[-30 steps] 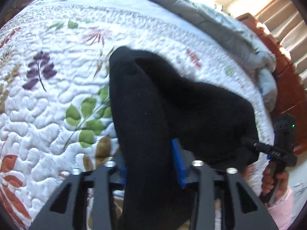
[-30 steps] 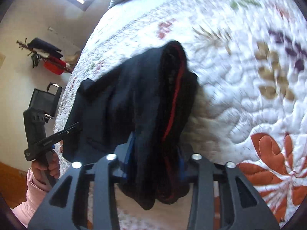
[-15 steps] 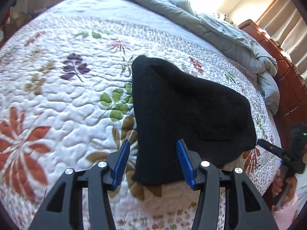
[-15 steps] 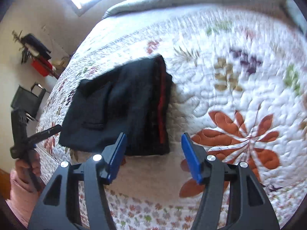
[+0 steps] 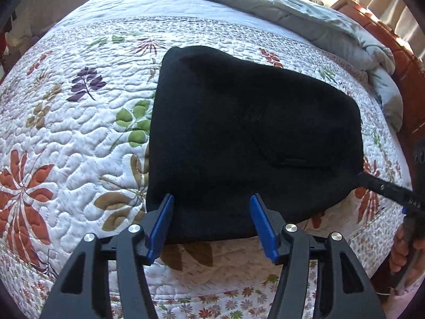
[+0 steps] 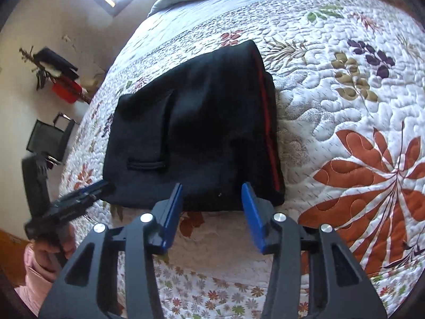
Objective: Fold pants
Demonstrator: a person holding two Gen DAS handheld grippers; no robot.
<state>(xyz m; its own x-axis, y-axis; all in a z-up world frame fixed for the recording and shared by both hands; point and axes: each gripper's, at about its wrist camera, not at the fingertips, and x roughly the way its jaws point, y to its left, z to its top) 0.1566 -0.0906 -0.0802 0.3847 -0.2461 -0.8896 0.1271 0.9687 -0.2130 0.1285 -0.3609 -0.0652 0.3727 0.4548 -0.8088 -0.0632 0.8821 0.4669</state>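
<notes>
Pants (image 5: 249,138), black ones, are lying folded into a compact bundle on the quilt (image 5: 66,138) that is covering the bed, near the quilt's front edge. A thin red stripe (image 6: 267,130) is showing along the bundle's edge in the right wrist view, and a pocket slit (image 6: 146,165) is being seen on the top layer closer to the other hand-held gripper.

The left hand-held gripper (image 5: 211,223) is being held spread apart right at the near edge of the pants, with its blue pads (image 5: 160,226) sitting on either side of the cloth edge but nothing is being clamped. The right hand-held gripper (image 6: 212,212) is likewise being held released, its pads just in front of the bundle's near edge, nothing pinched between them. In each view the other tool's tip is being seen just at a corner of the pants; whether it's actually touching the cloth can't be told.

A grey duvet (image 5: 292,16) is bunched up at the far end of the quilt, beyond the pants. A wooden headboard (image 5: 403,61) is being seen past the duvet. A pink sleeve (image 6: 34,273) is being glimpsed off the quilt's near corner.
</notes>
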